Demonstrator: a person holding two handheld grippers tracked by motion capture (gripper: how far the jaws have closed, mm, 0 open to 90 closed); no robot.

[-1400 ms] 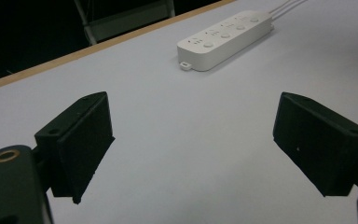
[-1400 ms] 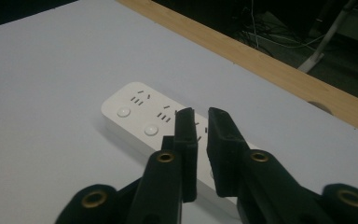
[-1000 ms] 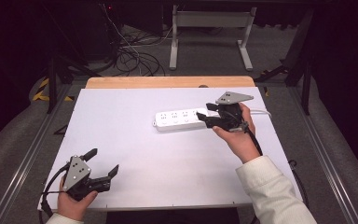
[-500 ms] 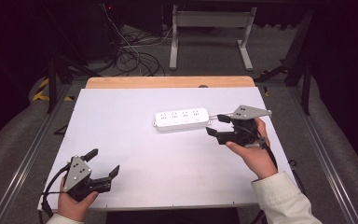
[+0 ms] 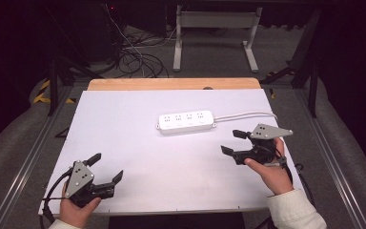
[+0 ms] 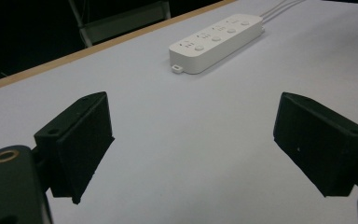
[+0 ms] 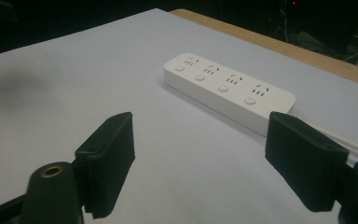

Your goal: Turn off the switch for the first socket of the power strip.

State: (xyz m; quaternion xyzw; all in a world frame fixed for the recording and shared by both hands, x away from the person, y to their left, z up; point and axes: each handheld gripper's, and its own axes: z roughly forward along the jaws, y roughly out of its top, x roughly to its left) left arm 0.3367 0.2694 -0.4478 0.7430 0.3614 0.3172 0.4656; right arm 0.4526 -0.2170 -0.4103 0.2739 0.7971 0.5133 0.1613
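Clearly, nothing is being gripped at this moment. The white power strip (image 5: pixel 187 122) lies flat on the white tabletop (image 5: pixel 138 109) a little above the middle of the high view, its long side running left to right and its socket face up, so all four outlets and their round switches can be reached from above. Its white cable (image 5: pixel 245 115) leaves the right end and runs toward the right edge of the tabletop, which keeps the cord clear of the open area in front of the person.

The right claw (image 5: pixel 232 142) sits at the right of the high view, below and to the right of the strip, near it but not touching. Its jaws are spread wide with nothing between them, and in the right gripper view they frame the strip's near end, which suggests the hand is aimed at the strip, ready to reach it.

The left claw (image 5: pixel 106 168) rests low in the lower left of the high view, well apart from the strip, also spread wide and empty. In the left gripper view the strip shows far off at the upper right, beyond a stretch of bare tabletop. My reading is that this hand is parked out of the way near the front edge, leaving the middle free for the right hand.
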